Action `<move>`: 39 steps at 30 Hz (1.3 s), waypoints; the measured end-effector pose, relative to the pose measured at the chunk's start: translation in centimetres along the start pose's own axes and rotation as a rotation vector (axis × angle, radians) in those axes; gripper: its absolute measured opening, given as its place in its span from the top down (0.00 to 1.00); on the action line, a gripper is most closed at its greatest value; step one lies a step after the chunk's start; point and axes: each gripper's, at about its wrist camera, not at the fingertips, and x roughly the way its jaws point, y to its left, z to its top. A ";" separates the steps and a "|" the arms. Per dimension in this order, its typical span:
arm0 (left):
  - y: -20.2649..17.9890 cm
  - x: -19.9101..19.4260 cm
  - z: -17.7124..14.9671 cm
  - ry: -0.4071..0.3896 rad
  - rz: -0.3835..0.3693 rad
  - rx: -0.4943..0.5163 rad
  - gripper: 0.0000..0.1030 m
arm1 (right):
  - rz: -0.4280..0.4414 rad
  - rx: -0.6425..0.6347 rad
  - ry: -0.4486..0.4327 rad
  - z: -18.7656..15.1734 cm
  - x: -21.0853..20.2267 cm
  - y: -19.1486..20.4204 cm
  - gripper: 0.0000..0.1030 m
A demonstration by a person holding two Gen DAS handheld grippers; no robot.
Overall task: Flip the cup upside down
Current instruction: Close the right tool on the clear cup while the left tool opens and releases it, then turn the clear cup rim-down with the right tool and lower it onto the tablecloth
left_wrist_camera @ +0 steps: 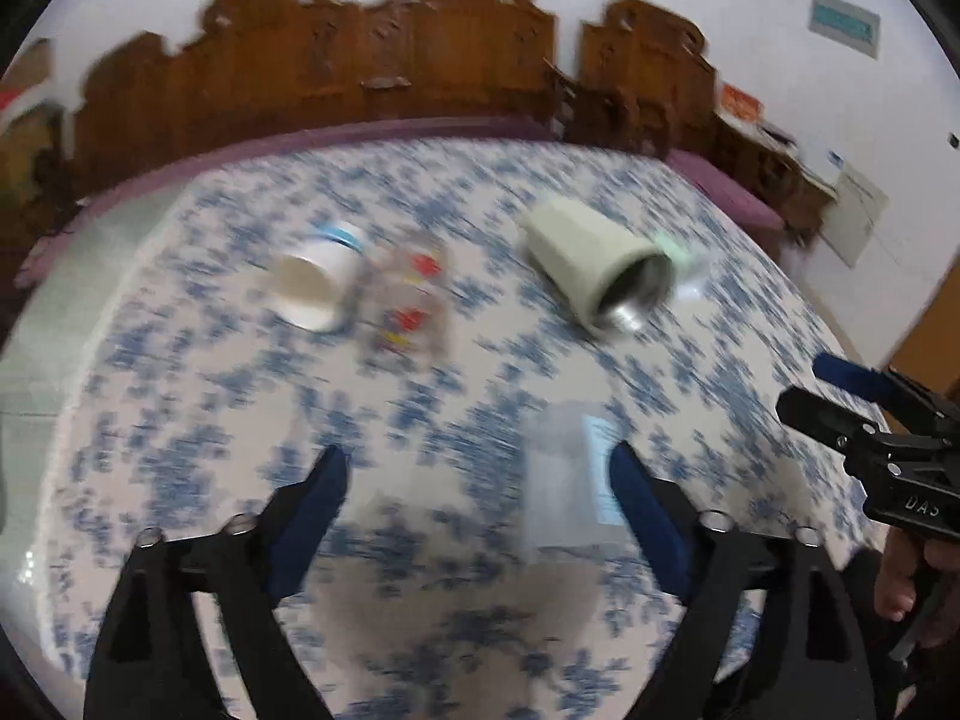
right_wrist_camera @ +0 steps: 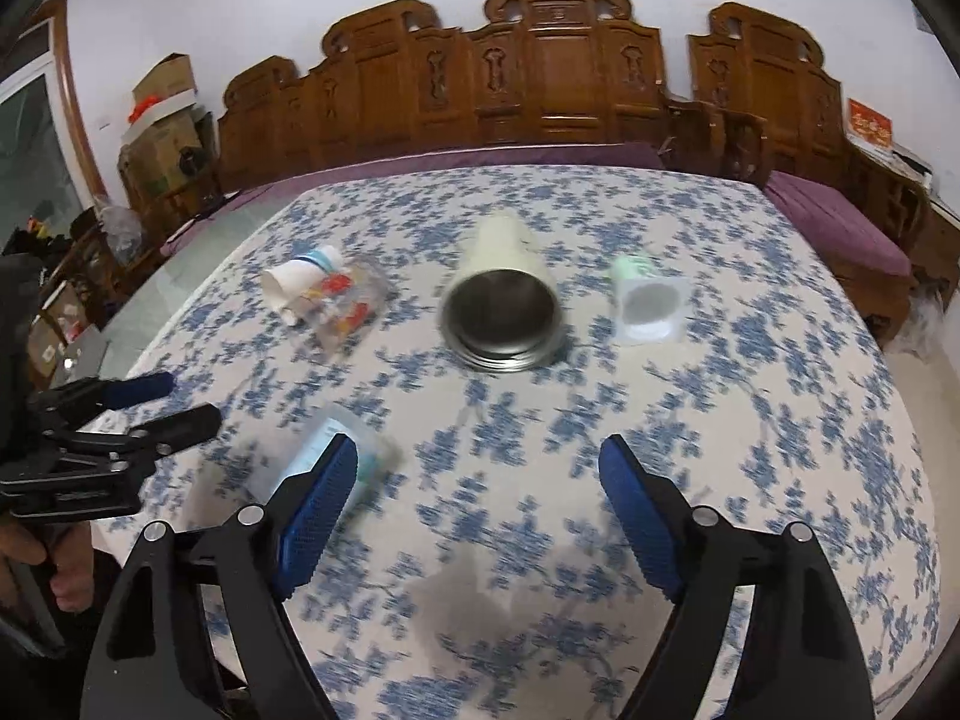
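Several cups lie on their sides on a blue-flowered tablecloth [right_wrist_camera: 750, 420]. A pale green steel-lined tumbler [right_wrist_camera: 501, 300] lies mid-table, mouth toward me; it also shows in the left wrist view [left_wrist_camera: 594, 264]. A white paper cup [right_wrist_camera: 294, 285] and a clear printed glass [right_wrist_camera: 345, 306] lie at the left. A green-and-white cup [right_wrist_camera: 648, 294] lies at the right. A frosted plastic cup [right_wrist_camera: 327, 462] lies near the front, just ahead of my open left gripper [left_wrist_camera: 480, 471], blurred [left_wrist_camera: 558, 480]. My right gripper [right_wrist_camera: 480, 462] is open and empty.
A carved wooden bench [right_wrist_camera: 540, 72] with purple cushions runs behind and to the right of the table. Cardboard boxes [right_wrist_camera: 162, 114] stand at the far left. The left wrist view is motion-blurred.
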 end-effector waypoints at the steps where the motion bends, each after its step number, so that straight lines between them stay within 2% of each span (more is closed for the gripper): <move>1: 0.7 -0.6 -0.1 -0.028 0.031 -0.005 0.08 | 0.013 -0.001 0.011 0.4 0.4 0.6 0.18; 4: 2.8 -1.9 -0.3 -0.080 0.098 -0.018 0.08 | 0.049 -0.006 0.043 1.2 1.4 2.1 0.18; 11: 7.4 -2.7 -0.9 -0.116 0.125 -0.088 0.08 | 0.086 -0.044 0.217 2.1 6.8 5.8 0.22; 15: 8.5 -3.0 -1.1 -0.126 0.142 -0.105 0.08 | 0.092 -0.025 0.323 1.8 9.5 6.9 0.23; 20: 8.6 -3.0 -1.1 -0.129 0.123 -0.112 0.08 | 0.131 0.071 0.460 1.8 12.3 7.3 0.26; 23: 8.3 -3.0 -1.1 -0.130 0.122 -0.099 0.08 | 0.144 0.124 0.504 2.1 13.3 7.4 0.26; 31: 8.1 -3.1 -1.2 -0.133 0.125 -0.094 0.08 | 0.137 0.182 0.567 2.3 15.2 6.7 0.28; 35: 8.0 -3.1 -1.2 -0.134 0.127 -0.092 0.08 | 0.152 0.214 0.578 2.4 15.7 6.1 0.37; 39: 8.0 -3.0 -1.2 -0.132 0.129 -0.089 0.08 | 0.174 0.213 0.563 2.6 15.4 5.9 0.40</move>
